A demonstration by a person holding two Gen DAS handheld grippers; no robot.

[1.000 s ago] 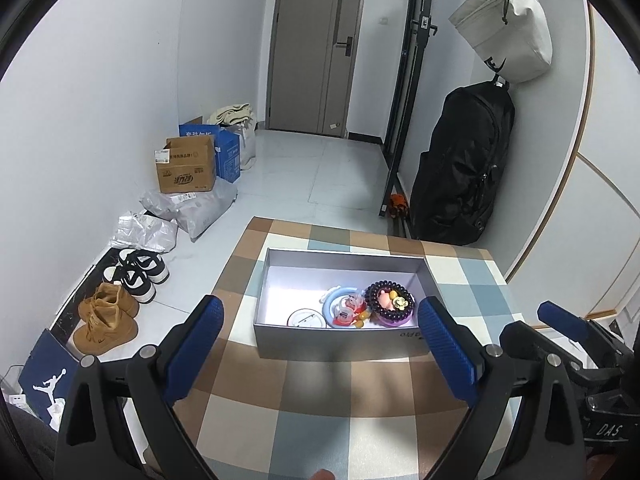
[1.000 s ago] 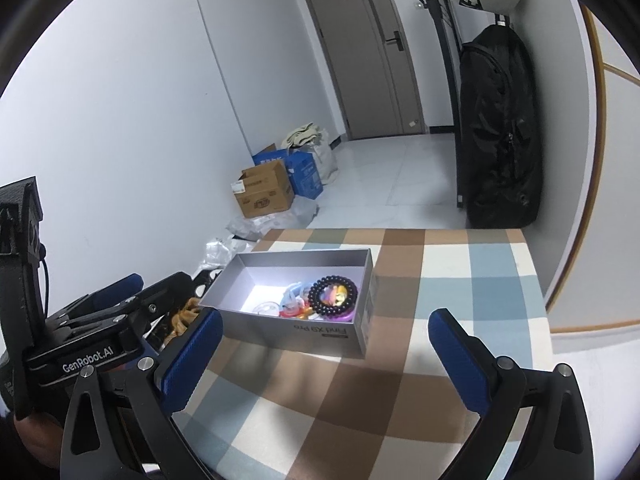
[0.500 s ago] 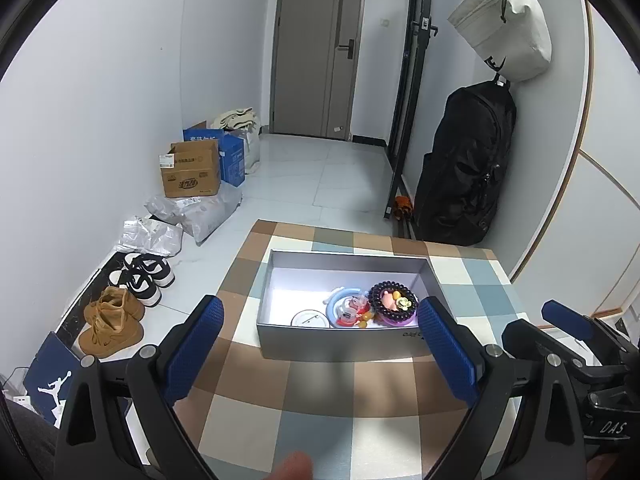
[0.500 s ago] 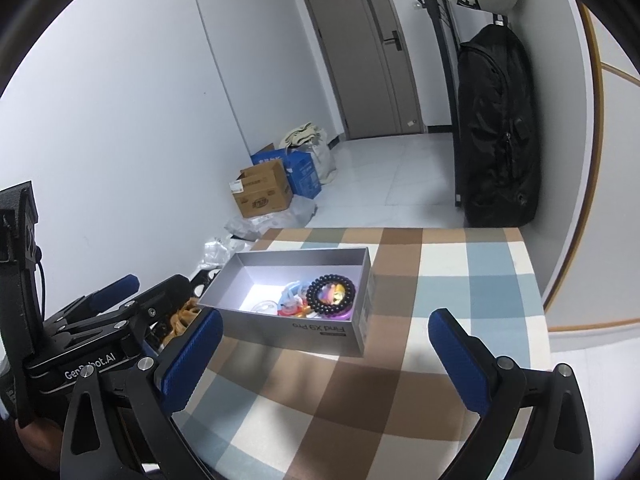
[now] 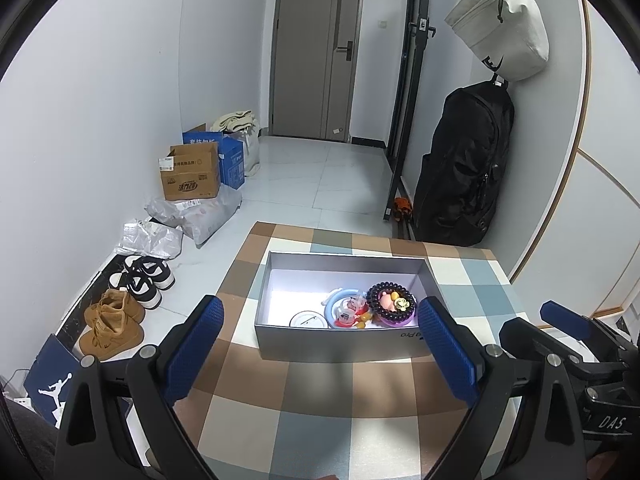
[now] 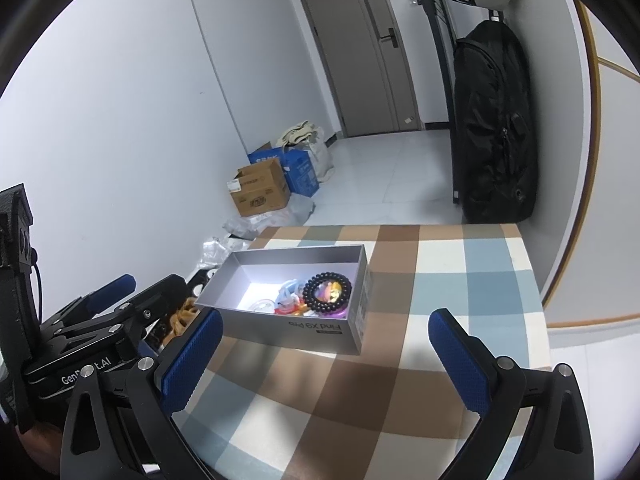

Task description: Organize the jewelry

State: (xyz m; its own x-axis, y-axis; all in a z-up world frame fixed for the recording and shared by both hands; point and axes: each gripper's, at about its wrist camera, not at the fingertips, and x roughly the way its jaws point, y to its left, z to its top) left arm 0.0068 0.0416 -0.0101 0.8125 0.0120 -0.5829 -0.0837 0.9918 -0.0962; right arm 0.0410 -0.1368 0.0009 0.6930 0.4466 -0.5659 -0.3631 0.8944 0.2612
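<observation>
1. The table [image 5: 320,420] (checked cloth) carries a grey box [image 5: 340,344].
2. Both the left tongs [image 5: 320,344] and right tongs [image 6: 324,344] hang spread wide, holding nothing.
3. The jewelry lies bunched at the box's right end: a dark bead bracelet [image 5: 391,304] and a blue ring [image 5: 340,306]. Best to come down from above, clear of the walls.

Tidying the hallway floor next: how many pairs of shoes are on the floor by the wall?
2 pairs, both on the floor left of the table: black-and-white sneakers nearer the door, tan suede shoes just in front of them. More may be hidden outside the view.
</observation>
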